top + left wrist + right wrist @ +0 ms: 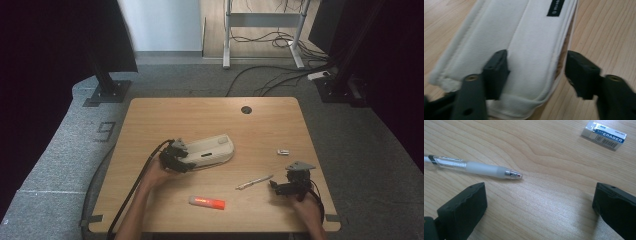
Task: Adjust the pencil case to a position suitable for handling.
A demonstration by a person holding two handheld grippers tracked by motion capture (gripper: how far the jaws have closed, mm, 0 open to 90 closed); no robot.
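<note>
We see a wooden table point(150, 120) from above, with a person's forearms coming in from the near edge, a two-jaw gripper in each hand. At the table's middle lies a white fabric pencil case point(212, 150), flat on its side. The left gripper point(176, 161) is at the case's near-left end. In the left gripper view, one jaw lies over the white cloth of the pencil case point(534, 50) and the other stands on the bare wood just beside its edge, so the jaws straddle part of the case at a middling width; we judge they are not yet pressing on it.

The right gripper point(289, 187) rests near the table's right front corner, its jaws spread wide and holding nothing. Just ahead of it in the right gripper view lie a clear pen point(476, 167) with a frosted grip and, farther off, a small white eraser point(604, 135) in its sleeve. An orange glue stick or marker point(207, 202) lies toward the front edge; we cannot tell which.

As we judge it, the work has barely begun: the case is just being taken hold of, and the pen, eraser and orange stick all lie loose on the table, well apart from it.
</note>
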